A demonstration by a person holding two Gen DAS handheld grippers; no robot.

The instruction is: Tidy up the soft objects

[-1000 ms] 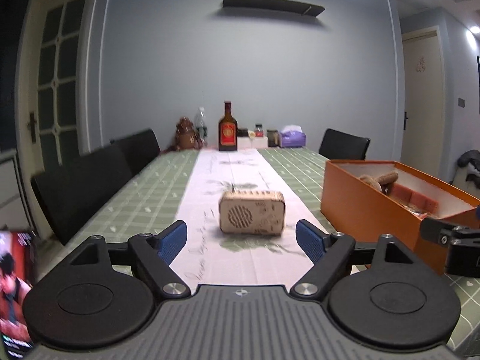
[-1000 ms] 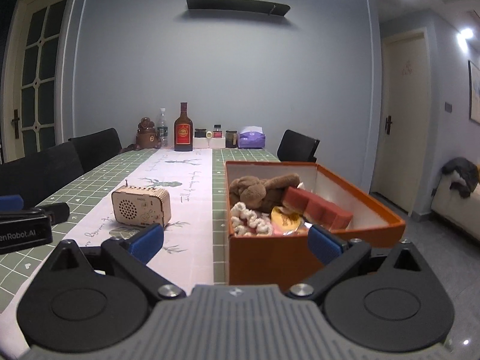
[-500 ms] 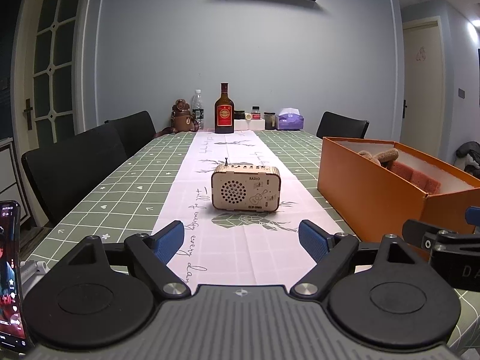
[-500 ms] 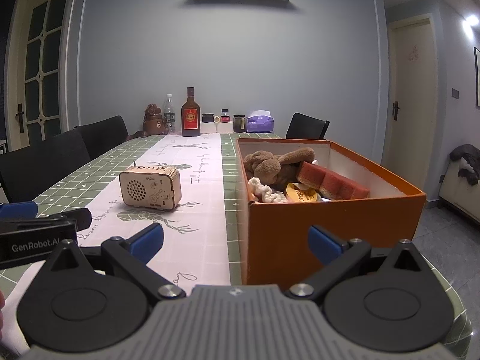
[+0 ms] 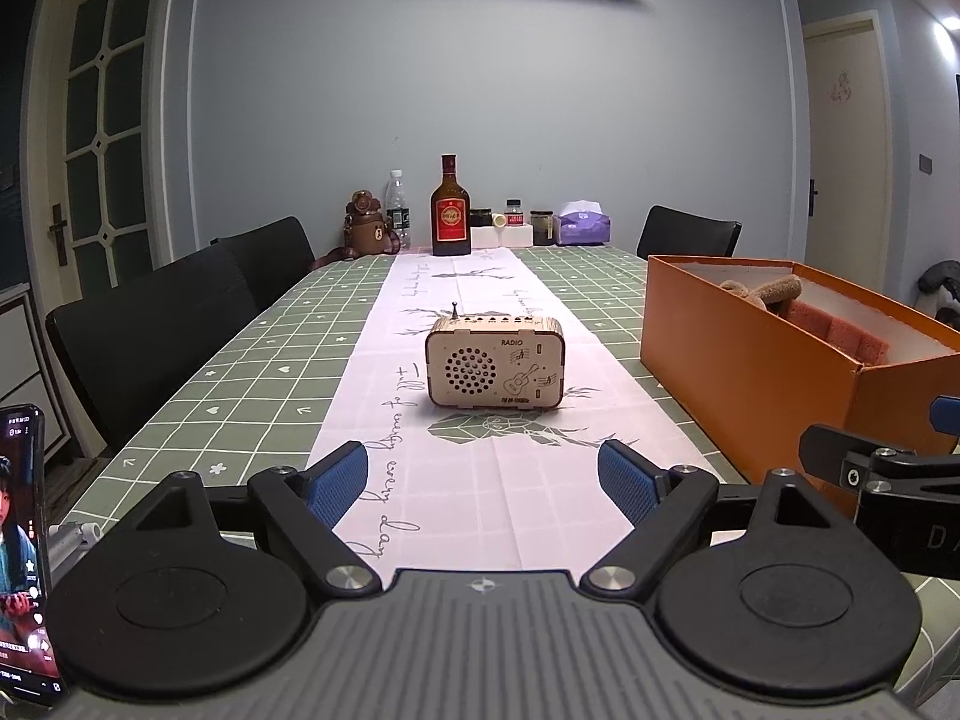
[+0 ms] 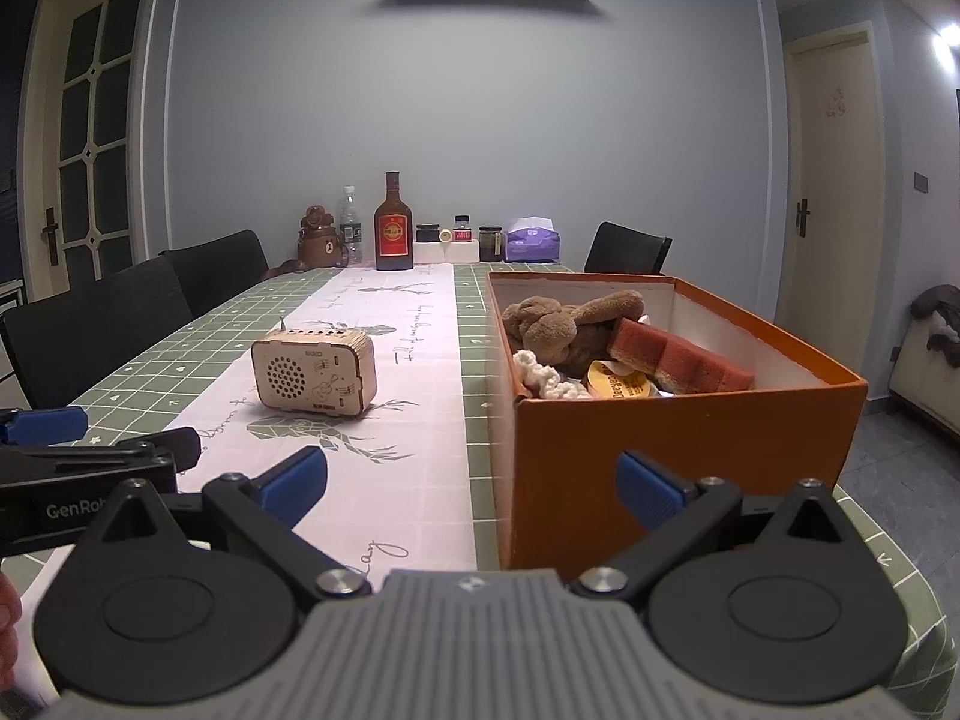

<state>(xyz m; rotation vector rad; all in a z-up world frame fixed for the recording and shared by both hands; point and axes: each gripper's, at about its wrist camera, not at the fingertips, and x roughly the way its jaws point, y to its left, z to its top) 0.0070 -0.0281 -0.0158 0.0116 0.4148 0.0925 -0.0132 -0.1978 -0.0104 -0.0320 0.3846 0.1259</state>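
Note:
An orange box (image 6: 678, 444) stands on the table's right side; it also shows in the left wrist view (image 5: 738, 360). In it lie a brown plush toy (image 6: 564, 324), a red sponge (image 6: 678, 360), a white knitted piece (image 6: 546, 375) and a yellow round item (image 6: 618, 387). My left gripper (image 5: 483, 483) is open and empty above the near table edge, facing a wooden radio (image 5: 495, 369). My right gripper (image 6: 471, 483) is open and empty just before the box's near wall.
The radio (image 6: 315, 369) sits on a pink table runner (image 5: 456, 324). A bottle (image 5: 450, 210), jars and a tissue box (image 5: 582, 228) stand at the far end. Black chairs (image 5: 156, 324) line the left side. A phone (image 5: 24, 546) stands at near left.
Both grippers have pulled back toward the near table edge and dropped a little; the radio and box look farther off. Both stay open and empty.

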